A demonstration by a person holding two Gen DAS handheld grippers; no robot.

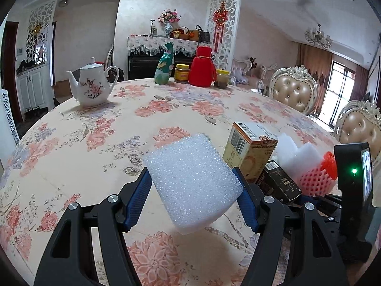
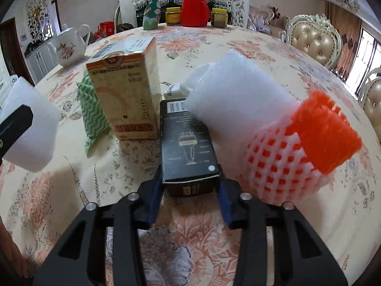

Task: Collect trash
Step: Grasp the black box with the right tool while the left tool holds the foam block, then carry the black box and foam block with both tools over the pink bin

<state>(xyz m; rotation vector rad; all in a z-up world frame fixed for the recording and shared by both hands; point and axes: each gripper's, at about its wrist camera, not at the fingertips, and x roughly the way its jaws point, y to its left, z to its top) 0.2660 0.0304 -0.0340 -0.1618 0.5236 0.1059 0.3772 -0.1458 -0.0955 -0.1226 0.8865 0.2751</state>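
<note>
Left gripper (image 1: pixel 194 190) pinches foam block (image 1: pixel 190 181); right gripper (image 2: pixel 189 190) fingers clamp black box (image 2: pixel 188 143), risking toppling the yellow carton (image 2: pixel 128 95) at ten o'clock.

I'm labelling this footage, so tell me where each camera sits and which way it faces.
Left wrist: on the left gripper, facing forward over the table; its blue fingers clamp a foam block.
Right wrist: on the right gripper, tilted down at the trash pile; its fingers sit against a black box.
Shared: tan box, black box, red net, teapot, red flask. The foam block and left gripper also show at the right view's left edge.
</note>
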